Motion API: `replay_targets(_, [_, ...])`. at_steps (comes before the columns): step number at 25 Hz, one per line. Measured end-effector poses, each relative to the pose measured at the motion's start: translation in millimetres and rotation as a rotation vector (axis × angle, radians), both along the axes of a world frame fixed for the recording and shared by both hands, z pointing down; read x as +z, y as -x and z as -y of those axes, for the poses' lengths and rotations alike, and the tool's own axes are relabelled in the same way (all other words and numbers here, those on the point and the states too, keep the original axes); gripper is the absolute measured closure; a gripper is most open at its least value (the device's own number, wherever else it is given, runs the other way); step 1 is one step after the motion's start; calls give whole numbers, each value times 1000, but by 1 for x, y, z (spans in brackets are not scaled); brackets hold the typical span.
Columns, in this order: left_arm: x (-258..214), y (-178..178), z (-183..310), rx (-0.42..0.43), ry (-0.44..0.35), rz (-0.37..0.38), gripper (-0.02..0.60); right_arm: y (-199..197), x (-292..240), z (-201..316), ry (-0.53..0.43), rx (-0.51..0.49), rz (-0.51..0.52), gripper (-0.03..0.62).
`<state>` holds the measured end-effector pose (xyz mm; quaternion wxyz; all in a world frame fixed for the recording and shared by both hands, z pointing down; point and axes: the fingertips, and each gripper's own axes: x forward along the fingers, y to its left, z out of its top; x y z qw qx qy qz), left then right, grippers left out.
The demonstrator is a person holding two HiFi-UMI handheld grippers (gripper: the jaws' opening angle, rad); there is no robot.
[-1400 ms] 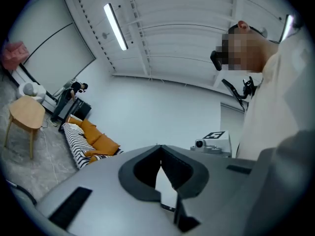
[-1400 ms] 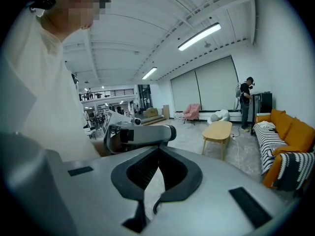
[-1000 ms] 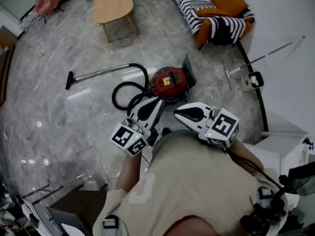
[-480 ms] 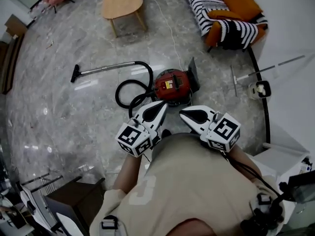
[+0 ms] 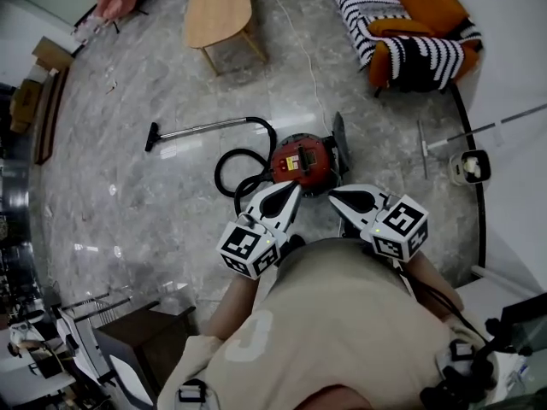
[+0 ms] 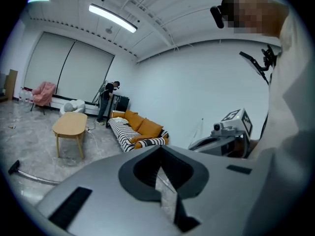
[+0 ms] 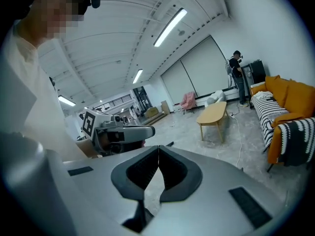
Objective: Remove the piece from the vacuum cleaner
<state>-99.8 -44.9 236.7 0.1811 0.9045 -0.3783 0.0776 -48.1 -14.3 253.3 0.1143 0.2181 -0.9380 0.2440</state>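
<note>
Hovering near round red vacuum cleaner (image 5: 301,159) — left hand-held gripper (image 5: 293,188), right hand-held gripper (image 5: 335,196) pinched together, empty

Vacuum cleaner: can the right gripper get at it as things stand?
Probably yes: the vacuum cleaner lies just ahead of the right gripper with nothing between them, though its jaws are shut.

Lounge-like hall: sofa (image 5: 402,15), coffee table (image 5: 220,7)
</note>
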Motion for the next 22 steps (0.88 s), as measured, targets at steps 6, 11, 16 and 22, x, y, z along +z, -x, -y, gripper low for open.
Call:
replay_targets(6, [19, -43, 18, -85, 36, 97, 578, -67, 24, 21, 89, -8, 5, 591])
replay_targets(11, [40, -58, 31, -162, 60, 178, 578, -91, 58, 28, 174, -70, 2, 591])
replay_targets(16, [50, -43, 15, -166, 111, 255, 578, -75, 76, 18, 223, -116, -56, 591])
replay_targets(22, [82, -25, 21, -171, 155, 268, 578, -73, 112, 21, 244, -137, -204, 591])
